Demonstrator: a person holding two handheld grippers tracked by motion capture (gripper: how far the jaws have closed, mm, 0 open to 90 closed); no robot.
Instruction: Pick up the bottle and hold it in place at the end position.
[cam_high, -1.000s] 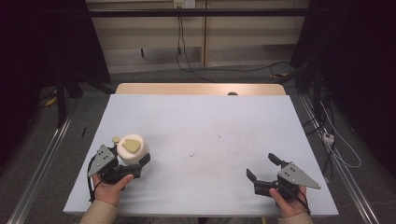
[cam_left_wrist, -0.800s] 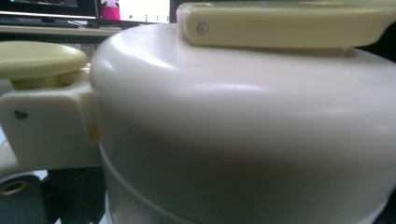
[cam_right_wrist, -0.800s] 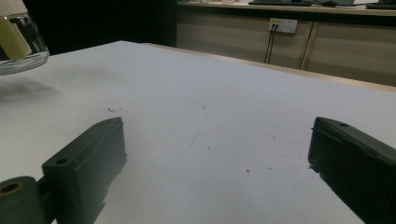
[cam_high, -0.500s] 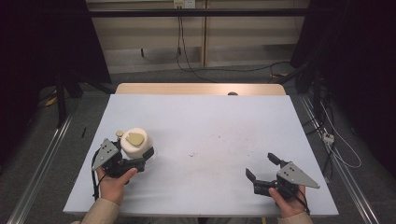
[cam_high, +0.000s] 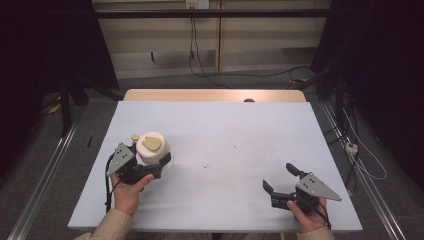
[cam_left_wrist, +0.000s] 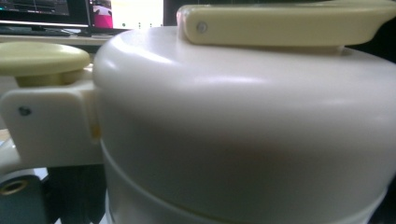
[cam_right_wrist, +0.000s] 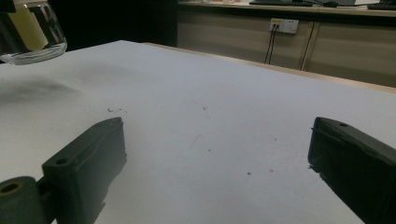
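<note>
High view: left gripper (cam_high: 150, 167) jaws grasp upright jar (cam_high: 152, 148), lid up.

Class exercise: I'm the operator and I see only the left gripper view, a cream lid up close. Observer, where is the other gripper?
Observer: The right gripper rests near the front right corner of the table, jaws open, holding nothing.
Operator: Is the container standing on the table?
Observer: It seems not. The right gripper view shows its clear glass base above the surface, with a shadow beneath.
Operator: Where over the table?
Observer: The front left part.
</note>
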